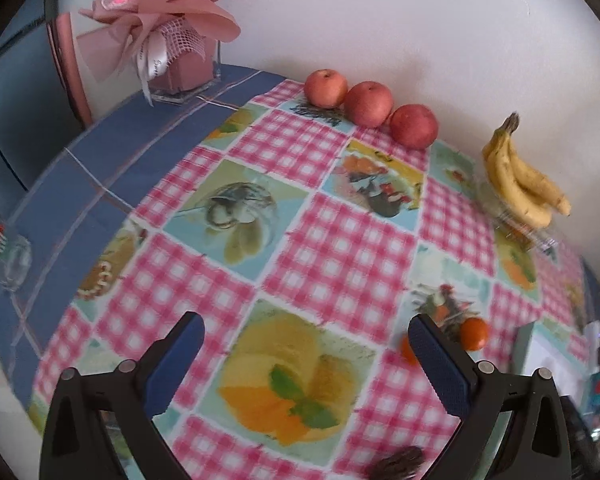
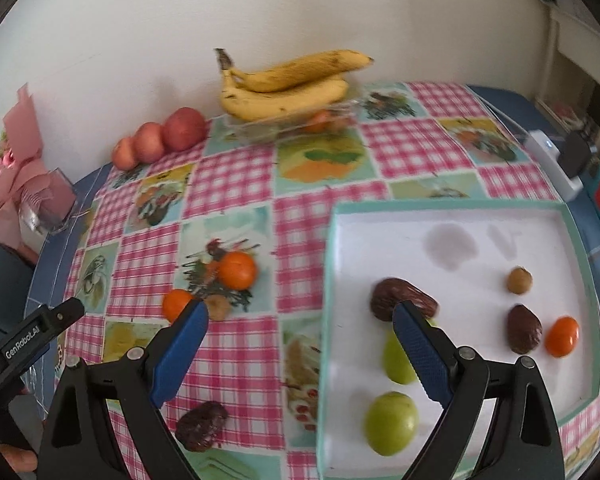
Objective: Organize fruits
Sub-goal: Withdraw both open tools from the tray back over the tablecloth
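My left claw (image 1: 306, 344) hangs wide open over the counter (image 1: 340, 240), nothing btwn its blue pads, just the checked cloth w/ a printed lemon picture below. My right claw (image 2: 300, 320) is spread wide too, empty, straddling the left edge of the white tray (image 2: 452, 216).

In the tray: two green fruits, one near the front (image 2: 392, 422) and one (image 2: 398, 360) partly behind my right claw's blue finger; a dark brown date (image 2: 400, 294) just behind that finger, a second date (image 2: 522, 328) further right, touching or nearly touching a small orange (image 2: 562, 336), and a small tan round fruit (image 2: 519, 280) behind them.

Loose on the cloth left of the tray: two oranges, one (image 2: 238, 270) on a printed square, one (image 2: 176, 302) at my left fingertip, w/ a small tan fruit (image 2: 219, 307) btwn them. Another dark date (image 2: 202, 424) lies close in, under the claw.

Along the wall: three red apples (image 1: 370, 104) in a row, touching. Bananas (image 2: 284, 84) sit on a clear container (image 2: 260, 128) to their right. Pink bouquet (image 1: 160, 20) at far left corner.
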The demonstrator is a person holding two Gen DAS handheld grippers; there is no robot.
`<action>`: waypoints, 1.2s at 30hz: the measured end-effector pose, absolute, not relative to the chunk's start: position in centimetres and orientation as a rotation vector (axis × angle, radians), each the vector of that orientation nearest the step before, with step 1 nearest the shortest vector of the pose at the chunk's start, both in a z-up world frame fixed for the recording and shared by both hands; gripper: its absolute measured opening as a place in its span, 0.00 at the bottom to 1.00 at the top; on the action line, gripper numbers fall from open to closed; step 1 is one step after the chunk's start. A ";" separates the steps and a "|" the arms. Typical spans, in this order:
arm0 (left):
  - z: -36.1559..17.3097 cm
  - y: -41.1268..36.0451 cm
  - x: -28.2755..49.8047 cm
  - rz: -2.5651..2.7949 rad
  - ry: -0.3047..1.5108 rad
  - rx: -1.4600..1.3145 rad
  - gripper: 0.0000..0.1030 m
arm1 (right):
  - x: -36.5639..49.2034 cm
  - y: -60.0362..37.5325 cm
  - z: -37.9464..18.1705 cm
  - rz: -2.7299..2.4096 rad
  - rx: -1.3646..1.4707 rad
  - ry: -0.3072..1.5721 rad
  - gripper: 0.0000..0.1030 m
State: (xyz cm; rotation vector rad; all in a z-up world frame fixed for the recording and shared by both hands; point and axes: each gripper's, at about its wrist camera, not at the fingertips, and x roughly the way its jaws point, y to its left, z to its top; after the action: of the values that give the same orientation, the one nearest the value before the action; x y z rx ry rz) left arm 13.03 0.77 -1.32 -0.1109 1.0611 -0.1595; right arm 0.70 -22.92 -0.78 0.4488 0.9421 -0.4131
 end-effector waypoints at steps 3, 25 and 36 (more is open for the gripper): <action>-1.6 0.0 13.5 -0.194 1.051 -0.130 1.00 | 1.8 -22.0 -0.9 -0.372 0.412 0.940 0.91; -6.8 -1.9 18.4 -0.166 1.175 -0.154 1.00 | 7.6 -22.6 -4.8 -0.341 0.383 0.984 0.73; -7.8 -1.9 19.1 -0.158 1.221 -0.192 1.00 | 9.7 -21.4 -6.9 -0.287 0.359 1.032 0.62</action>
State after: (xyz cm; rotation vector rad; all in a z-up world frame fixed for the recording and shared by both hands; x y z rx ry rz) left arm 19.10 -1.87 -7.80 -0.1917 1.2205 -0.1584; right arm 9.72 -21.37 -6.87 0.3590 1.0321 -0.2874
